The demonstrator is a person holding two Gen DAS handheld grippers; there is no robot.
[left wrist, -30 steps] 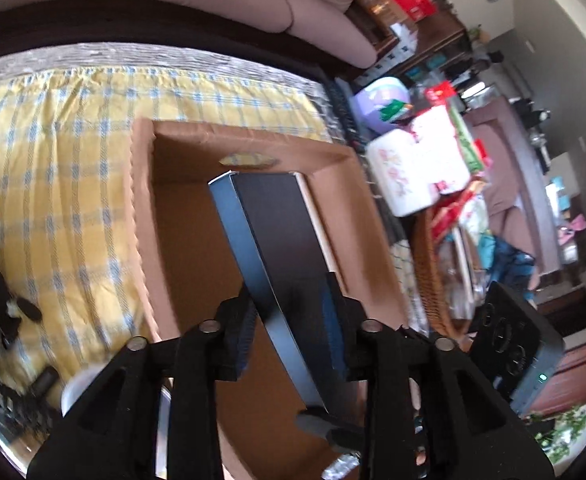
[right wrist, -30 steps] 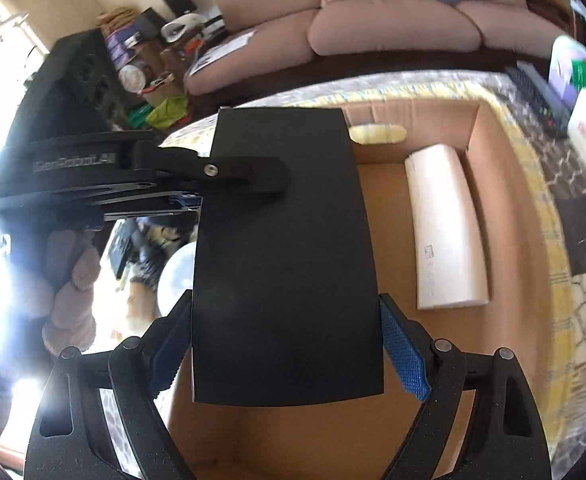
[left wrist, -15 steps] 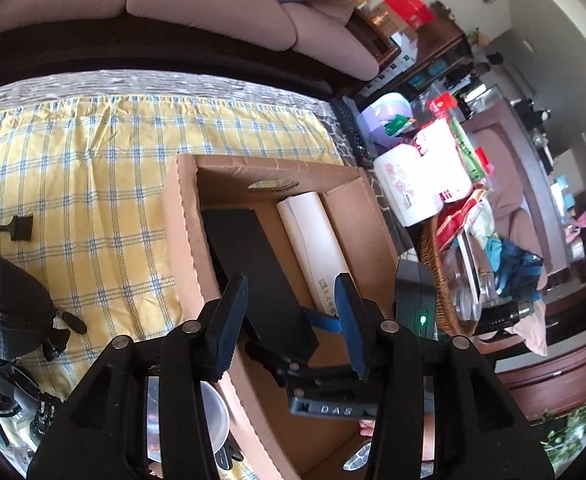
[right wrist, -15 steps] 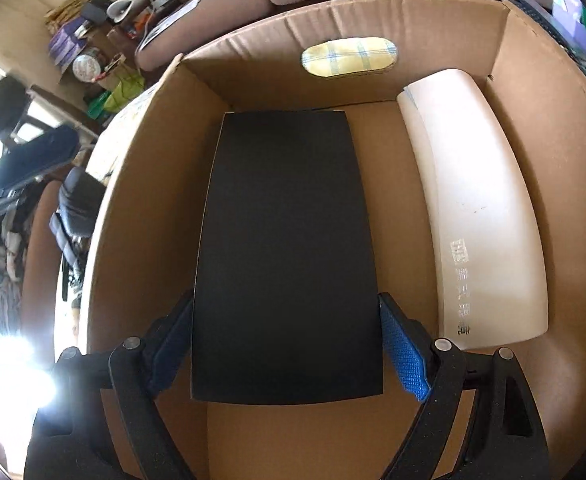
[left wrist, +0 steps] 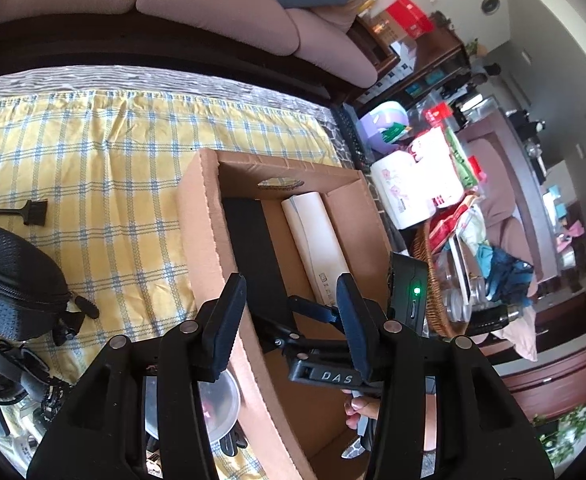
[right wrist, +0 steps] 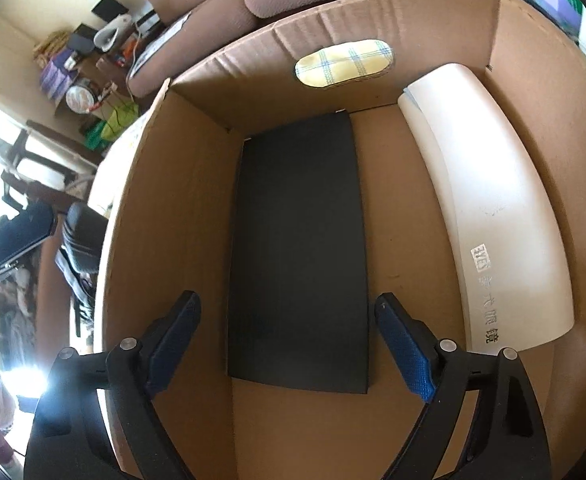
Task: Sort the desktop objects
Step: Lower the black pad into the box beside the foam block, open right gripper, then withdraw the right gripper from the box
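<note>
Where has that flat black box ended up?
The black box lies flat on the cardboard box's floor, along its left wall in the right wrist view, with the white case to its right.

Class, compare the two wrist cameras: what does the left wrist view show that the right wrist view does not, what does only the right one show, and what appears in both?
Only the left wrist view shows the yellow checked tablecloth spread wide, the small black brush, the black zip case and the left gripper, its jaws opening with nothing between them.

Only the right wrist view shows the printed characters on the white case.

Both show the cardboard box, the flat black box and the white case lying apart inside, and the right gripper, open.
</note>
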